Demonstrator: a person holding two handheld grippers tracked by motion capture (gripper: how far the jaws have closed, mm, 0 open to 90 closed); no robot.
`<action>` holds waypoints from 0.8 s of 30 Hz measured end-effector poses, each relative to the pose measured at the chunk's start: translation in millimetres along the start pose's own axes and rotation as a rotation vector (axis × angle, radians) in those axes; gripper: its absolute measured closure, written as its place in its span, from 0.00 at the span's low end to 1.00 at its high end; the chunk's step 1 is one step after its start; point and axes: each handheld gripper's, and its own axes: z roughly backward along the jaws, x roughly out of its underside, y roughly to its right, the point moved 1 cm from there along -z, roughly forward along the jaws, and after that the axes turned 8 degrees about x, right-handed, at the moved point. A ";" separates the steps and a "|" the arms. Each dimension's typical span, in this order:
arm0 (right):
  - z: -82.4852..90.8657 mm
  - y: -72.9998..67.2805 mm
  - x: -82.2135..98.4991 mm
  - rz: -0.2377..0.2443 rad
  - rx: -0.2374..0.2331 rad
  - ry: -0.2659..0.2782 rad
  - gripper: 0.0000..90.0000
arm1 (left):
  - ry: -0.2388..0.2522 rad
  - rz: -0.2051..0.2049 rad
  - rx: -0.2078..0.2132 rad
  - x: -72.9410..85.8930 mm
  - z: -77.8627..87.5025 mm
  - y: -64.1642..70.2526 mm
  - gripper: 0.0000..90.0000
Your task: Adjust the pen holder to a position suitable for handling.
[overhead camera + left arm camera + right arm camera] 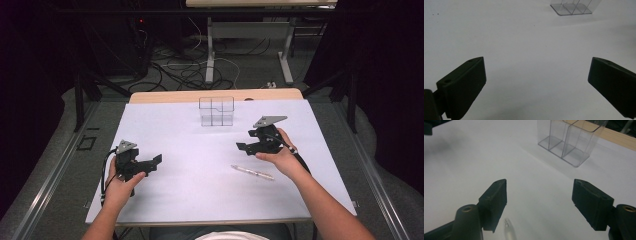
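On the white table cover point(200, 200), the pen point(252, 172) lies flat nearest the person, at about 7 o'clock from the right gripper point(243, 146) and just beside it; those jaws stand apart with nothing between them. The left gripper point(157, 160), well off at 9 o'clock from the pen, is likewise spread wide and empty. Farthest, at 12 o'clock, stands the clear divided holder point(216, 111).
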 end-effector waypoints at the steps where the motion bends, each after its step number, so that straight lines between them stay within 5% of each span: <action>1: 2.5 -0.9 1.6 0.019 -0.005 -0.006 0.33 | -0.004 0.000 0.000 0.0 0.0 -0.2 0.02; 11: 16.3 -2.3 13.9 0.112 -0.012 -0.139 0.50 | -0.005 -0.006 0.003 0.2 -1.9 0.7 0.02; 17: 9.5 -6.1 22.8 0.194 0.011 -0.205 0.54 | -0.024 -0.012 0.009 -0.3 -1.5 1.1 0.02; 24: 1.2 -13.0 27.9 0.220 0.006 -0.236 0.55 | -0.027 -0.012 0.012 -0.1 -1.7 1.3 0.02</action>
